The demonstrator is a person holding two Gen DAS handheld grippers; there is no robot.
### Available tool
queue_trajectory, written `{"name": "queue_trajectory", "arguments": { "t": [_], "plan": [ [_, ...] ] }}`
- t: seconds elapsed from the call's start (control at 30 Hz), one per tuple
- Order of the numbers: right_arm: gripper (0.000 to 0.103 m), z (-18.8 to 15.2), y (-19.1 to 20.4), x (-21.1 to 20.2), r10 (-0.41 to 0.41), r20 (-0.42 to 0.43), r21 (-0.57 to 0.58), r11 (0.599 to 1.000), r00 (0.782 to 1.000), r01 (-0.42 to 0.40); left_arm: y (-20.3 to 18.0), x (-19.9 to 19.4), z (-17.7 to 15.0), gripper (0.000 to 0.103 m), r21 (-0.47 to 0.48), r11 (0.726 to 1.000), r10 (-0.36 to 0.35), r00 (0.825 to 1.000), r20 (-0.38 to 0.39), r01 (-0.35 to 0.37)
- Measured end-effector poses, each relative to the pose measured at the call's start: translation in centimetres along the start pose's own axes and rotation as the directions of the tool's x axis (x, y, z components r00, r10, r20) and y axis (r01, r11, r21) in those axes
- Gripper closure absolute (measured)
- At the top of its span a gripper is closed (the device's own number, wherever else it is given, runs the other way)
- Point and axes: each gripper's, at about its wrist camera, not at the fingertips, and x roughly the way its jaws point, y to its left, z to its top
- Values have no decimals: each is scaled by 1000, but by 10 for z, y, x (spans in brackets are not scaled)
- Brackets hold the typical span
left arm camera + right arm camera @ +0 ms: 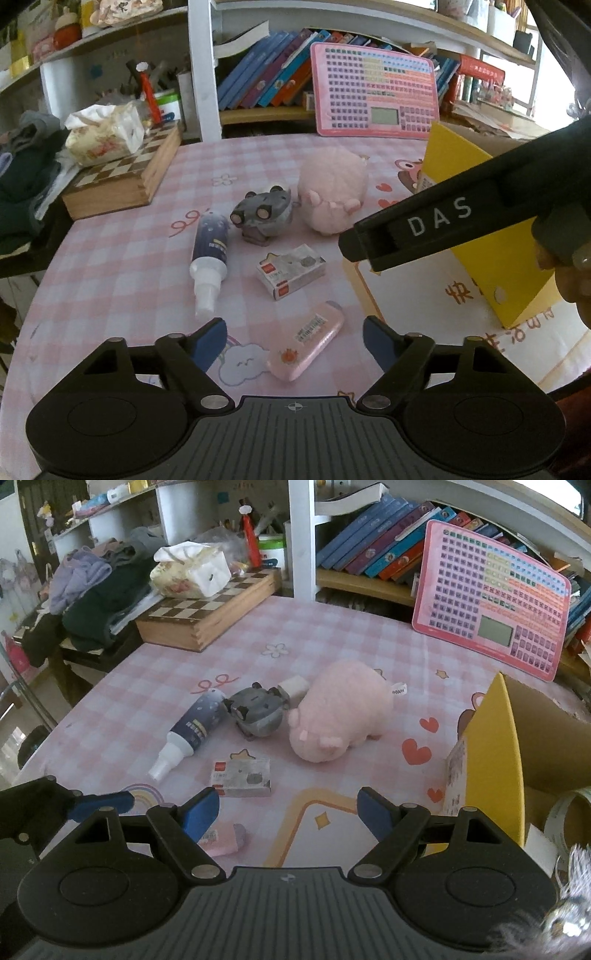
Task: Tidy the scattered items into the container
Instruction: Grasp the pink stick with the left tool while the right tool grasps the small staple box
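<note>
Both grippers were held spread and empty — left gripper (294,341) hung over the pink eraser (306,341), right gripper (288,812) low above the tablecloth (332,635). Beyond lay the small card box (291,271), then the spray bottle (209,254), grey toy (264,218) and pink plush pig (332,188), all scattered well apart from the yellow container (495,746) at right. A pick was judged not yet begun; the next move was judged to call for a descent and a squeeze across the eraser's narrow sides.
</note>
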Motion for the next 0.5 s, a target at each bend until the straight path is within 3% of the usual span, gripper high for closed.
{"name": "queue_trajectory", "arguments": {
  "t": [0.23,0.37,0.5],
  "plan": [
    [24,8,1,16,-17,-23,-3,1000,1000,17,1,14,3,32,17,1000,-8,1000,-17,8],
    [24,12,3,25,-3,-43,-4,1000,999,3,1,25,2,49,30,999,-26,998,-53,27],
    [24,17,10,34,17,-55,-23,1000,998,-18,2,29,2,53,38,999,-37,997,-69,40]
  ]
}}
